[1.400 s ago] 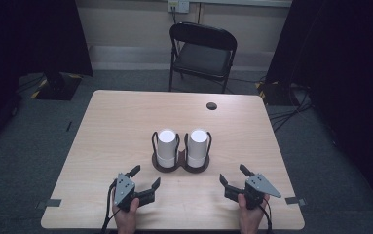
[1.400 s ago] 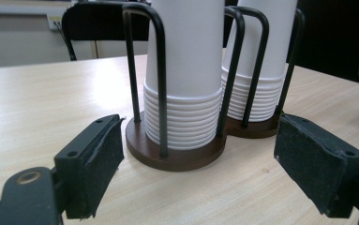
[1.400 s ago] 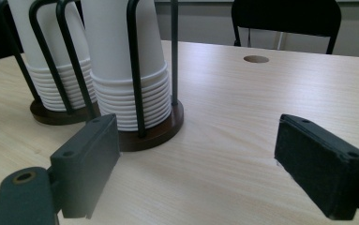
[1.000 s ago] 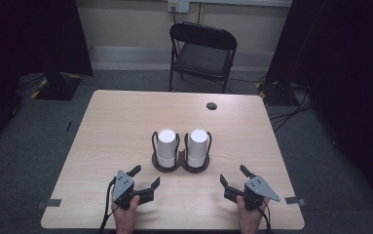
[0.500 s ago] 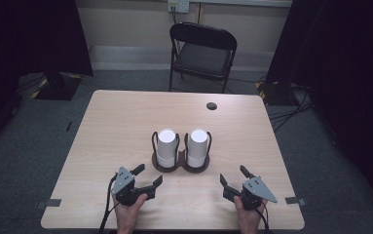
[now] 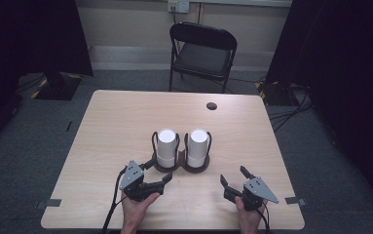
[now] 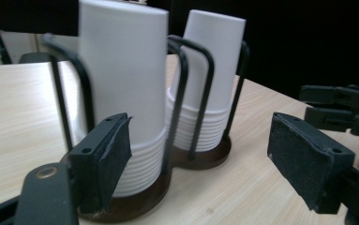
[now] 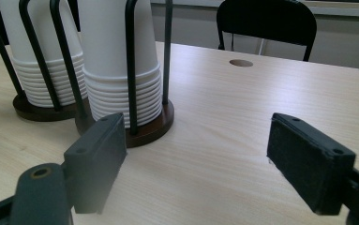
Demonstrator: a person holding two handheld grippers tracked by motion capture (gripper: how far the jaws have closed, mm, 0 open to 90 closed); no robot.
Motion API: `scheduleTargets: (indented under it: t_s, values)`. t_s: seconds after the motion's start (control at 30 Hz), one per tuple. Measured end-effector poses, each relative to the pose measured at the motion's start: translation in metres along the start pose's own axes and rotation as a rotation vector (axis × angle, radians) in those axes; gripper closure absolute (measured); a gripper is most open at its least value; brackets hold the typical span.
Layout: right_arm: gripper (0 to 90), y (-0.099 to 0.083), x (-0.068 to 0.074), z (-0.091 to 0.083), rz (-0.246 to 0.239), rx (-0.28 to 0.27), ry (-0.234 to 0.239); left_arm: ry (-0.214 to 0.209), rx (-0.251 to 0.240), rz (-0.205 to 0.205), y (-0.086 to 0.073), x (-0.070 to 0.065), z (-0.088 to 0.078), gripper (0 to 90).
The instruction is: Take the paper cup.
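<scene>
The left hand-held gripper [image 6: 156,171], its jaws just narrowing yet apart and empty, nears the left cup stack [image 6: 166,147], while the right hand-held gripper [image 6: 234,177] gapes empty over the tabletop [image 6: 121,122].

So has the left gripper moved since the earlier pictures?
Yes. The left gripper has gone forward toward the cup holder, its jaws closing somewhat with nothing between them.
</scene>
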State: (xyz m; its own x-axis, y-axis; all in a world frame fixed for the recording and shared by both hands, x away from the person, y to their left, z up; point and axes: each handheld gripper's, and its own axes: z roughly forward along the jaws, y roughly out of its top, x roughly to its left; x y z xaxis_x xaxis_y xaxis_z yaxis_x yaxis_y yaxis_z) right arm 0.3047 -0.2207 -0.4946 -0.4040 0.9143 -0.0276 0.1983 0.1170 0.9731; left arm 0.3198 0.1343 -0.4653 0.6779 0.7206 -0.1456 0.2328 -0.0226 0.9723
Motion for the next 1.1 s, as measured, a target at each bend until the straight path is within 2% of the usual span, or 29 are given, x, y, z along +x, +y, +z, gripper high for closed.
scheduleTargets:
  t_s: [0.17,0.2,0.33,0.5,0.7,0.87,0.97,1.03,1.1]
  values:
    - [19.2,0.0,0.0,0.0,0.003,0.0,0.0,-0.033,-0.012,0.022,0.014,-0.003,0.009,21.0]
    - [19.2,0.0,-0.001,0.0,0.006,-0.001,0.001,-0.04,-0.012,0.04,0.018,-0.004,0.012,21.1]
    - [19.2,0.0,-0.001,0.0,0.004,0.001,0.006,-0.042,-0.017,0.062,0.024,-0.007,0.019,21.6]
    - [18.9,0.0,-0.001,0.001,0.007,0.009,0.013,-0.054,-0.036,0.061,0.028,-0.01,0.023,21.9]
    - [18.8,0.0,-0.001,0.001,0.004,0.007,0.018,-0.071,-0.025,0.11,0.04,-0.016,0.033,22.9]
    - [18.7,0.0,-0.001,0.001,0.001,0.012,0.022,-0.09,-0.018,0.136,0.047,-0.02,0.042,22.8]
    - [18.7,0.0,0.0,0.001,-0.001,0.015,0.022,-0.102,-0.015,0.138,0.052,-0.02,0.049,21.9]
    - [18.7,0.001,-0.001,0.001,0.0,0.017,0.023,-0.105,-0.006,0.154,0.055,-0.02,0.054,21.3]
    - [18.7,0.001,-0.001,0.001,0.001,0.017,0.024,-0.119,-0.001,0.149,0.057,-0.02,0.058,20.6]
